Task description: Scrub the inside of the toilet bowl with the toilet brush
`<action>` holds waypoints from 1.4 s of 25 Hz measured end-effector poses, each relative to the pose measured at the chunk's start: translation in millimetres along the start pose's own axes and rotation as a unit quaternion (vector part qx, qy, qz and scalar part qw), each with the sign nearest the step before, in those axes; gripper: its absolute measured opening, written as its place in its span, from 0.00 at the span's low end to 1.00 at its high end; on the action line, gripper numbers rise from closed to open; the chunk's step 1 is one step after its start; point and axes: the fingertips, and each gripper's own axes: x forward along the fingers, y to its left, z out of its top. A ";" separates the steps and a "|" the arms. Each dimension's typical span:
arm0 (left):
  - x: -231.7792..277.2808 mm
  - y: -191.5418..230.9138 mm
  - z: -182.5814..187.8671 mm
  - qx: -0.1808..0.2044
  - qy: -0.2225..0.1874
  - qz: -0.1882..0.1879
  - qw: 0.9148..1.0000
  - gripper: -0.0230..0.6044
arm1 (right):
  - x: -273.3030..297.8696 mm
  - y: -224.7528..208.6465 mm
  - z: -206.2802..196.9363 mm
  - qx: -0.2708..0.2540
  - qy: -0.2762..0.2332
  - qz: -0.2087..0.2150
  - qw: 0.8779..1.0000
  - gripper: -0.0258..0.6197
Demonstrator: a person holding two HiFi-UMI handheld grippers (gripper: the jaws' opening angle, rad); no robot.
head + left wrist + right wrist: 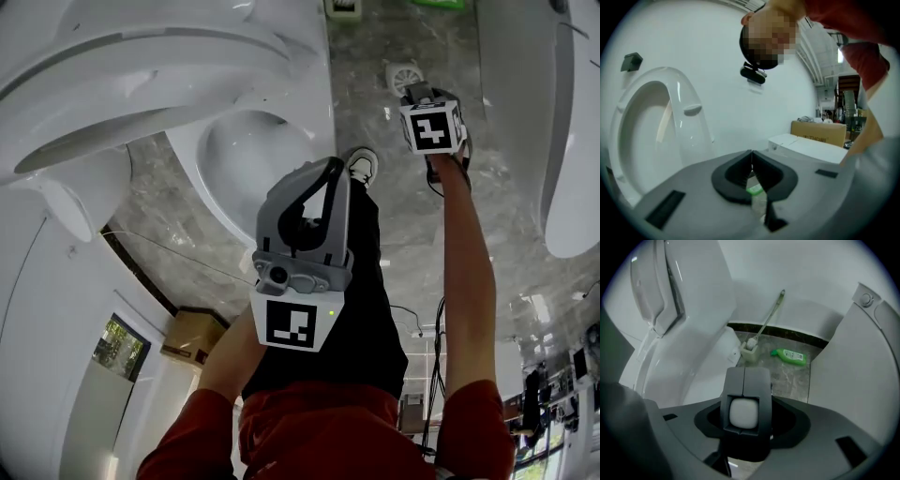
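The toilet brush [766, 323] leans against the far wall with its head in a small white holder [750, 351], beside the open toilet bowl [246, 157]. My right gripper [744, 380] points steeply down at the floor well short of the brush, open and with nothing held; the head view shows it low at the upper right [420, 96]. My left gripper [751, 154] is shut and empty, facing the raised seat [651, 126]. In the head view it hangs mid-frame [328, 171] near the bowl's rim.
A green bottle [789, 356] lies on the marble floor right of the brush holder. A second white toilet [867, 380] stands close on the right. A floor drain [403, 75] sits ahead of the right gripper. A cardboard box [818, 132] stands behind me.
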 end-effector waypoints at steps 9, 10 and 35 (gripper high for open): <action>-9.8 1.1 11.3 -0.008 -0.003 0.001 1.000 0.03 | -18.7 -7.6 -16.6 -0.005 -0.004 -0.044 0.999 0.30; -14.6 1.3 16.6 -0.009 -0.007 0.001 1.000 0.03 | -29.8 -5.7 -18.8 0.005 -0.012 -0.047 0.999 0.31; -345.0 151.8 141.1 -0.034 -0.045 0.100 0.993 0.03 | -434.2 332.5 -47.0 0.015 -0.290 -0.055 0.955 0.31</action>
